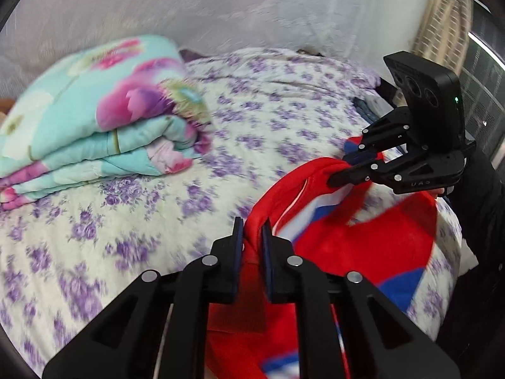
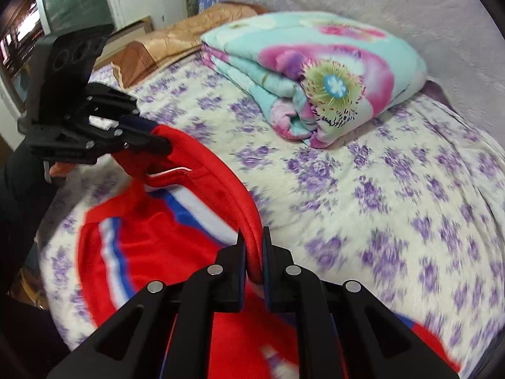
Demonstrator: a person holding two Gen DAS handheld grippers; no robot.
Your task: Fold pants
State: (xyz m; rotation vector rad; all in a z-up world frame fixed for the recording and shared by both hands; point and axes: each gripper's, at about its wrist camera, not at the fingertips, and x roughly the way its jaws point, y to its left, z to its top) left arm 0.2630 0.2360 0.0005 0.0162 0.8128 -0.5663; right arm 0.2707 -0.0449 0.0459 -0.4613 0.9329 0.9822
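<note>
The red pants (image 1: 363, 246) with white and blue stripes hang over the flowered bedsheet (image 1: 126, 221). My left gripper (image 1: 252, 233) is shut on the red waistband. My right gripper (image 1: 339, 167) shows at the right in the left wrist view, shut on the other end of the waistband. In the right wrist view my right gripper (image 2: 252, 246) pinches the red waistband edge of the pants (image 2: 164, 252), and my left gripper (image 2: 157, 140) at the upper left is shut on the same band. The waistband stretches between the two grippers, lifted above the bed.
A folded teal and pink flowered quilt (image 1: 94, 117) lies on the bed, also in the right wrist view (image 2: 315, 79). A white net curtain (image 1: 221, 6) hangs behind it. A brown pillow (image 2: 176, 38) sits at the bed's far end. The bed edge (image 1: 451, 268) runs on the right.
</note>
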